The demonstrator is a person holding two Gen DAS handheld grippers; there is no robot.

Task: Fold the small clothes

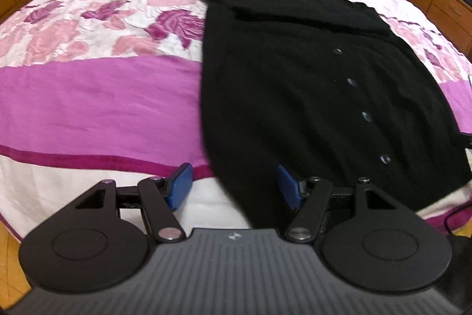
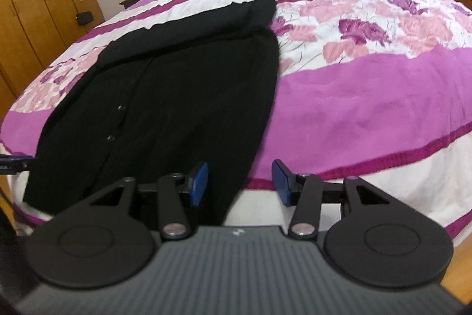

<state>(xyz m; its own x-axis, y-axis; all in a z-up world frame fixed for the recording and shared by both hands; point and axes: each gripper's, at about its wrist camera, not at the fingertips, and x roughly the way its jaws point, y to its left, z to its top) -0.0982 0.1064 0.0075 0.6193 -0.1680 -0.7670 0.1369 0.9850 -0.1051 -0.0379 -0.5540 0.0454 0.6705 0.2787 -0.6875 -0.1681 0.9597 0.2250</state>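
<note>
**Cardigan flat on the bed, both claws apart**

Cardigan (image 1: pixel 309 96), black and buttoned, lies flat on our purple floral bedspread (image 1: pixel 97 96). Our left claw (image 1: pixel 233 186) gapes above its lower left corner, gripping nothing.

From the right wrist, our right claw (image 2: pixel 239 185) stands apart over its lower right edge, likewise empty.

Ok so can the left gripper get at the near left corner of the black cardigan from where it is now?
Probably yes. The left gripper is open, the black cardigan has its near hem lying flat on the bedspread right ahead of the fingers, and nothing lies between them.
</note>
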